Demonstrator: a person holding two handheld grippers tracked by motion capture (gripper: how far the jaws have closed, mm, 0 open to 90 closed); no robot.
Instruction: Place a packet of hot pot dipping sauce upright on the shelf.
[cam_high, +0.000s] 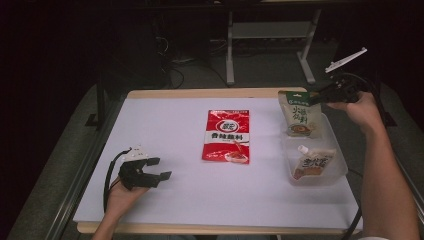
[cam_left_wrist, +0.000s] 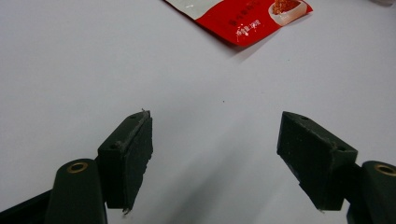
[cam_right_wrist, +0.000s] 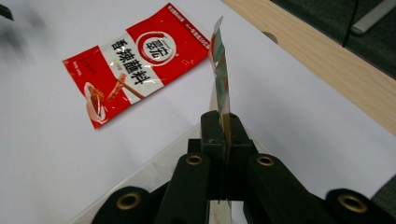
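At the near left of the white table (cam_high: 165, 210), the left gripper (cam_high: 162, 169) rested with its jaws spread wide and nothing between them, its nose turned toward the red sachet (cam_high: 227, 136) that lay flat at mid-table, well apart from it. In the left gripper view the sachet's near corner (cam_left_wrist: 247, 21) showed beyond the open pads (cam_left_wrist: 135, 154), with bare tabletop in the gap.

At the far right, the right gripper (cam_high: 314, 98) was clamped tight on the top edge of a green-and-white pouch (cam_high: 299, 114), which hung upright over the far end of a clear plastic bin (cam_high: 340, 172). A spouted pouch (cam_high: 312, 162) already lay inside the bin, toward its near end. The right gripper view showed the held pouch edge-on (cam_right_wrist: 221, 79), pinched between the closed jaws, with the bin's rim (cam_right_wrist: 154, 163) just below.

The step in hand appeared to be setting this pouch into the bin. Done well, it would probably call for lowering the pouch until its bottom met the bin floor at the far end, clear of the spouted pouch, then tipping it flat before letting go; a release from height could leave it leaning on the rim or toppling out. The red sachet looked likely to be the left gripper's next pick.
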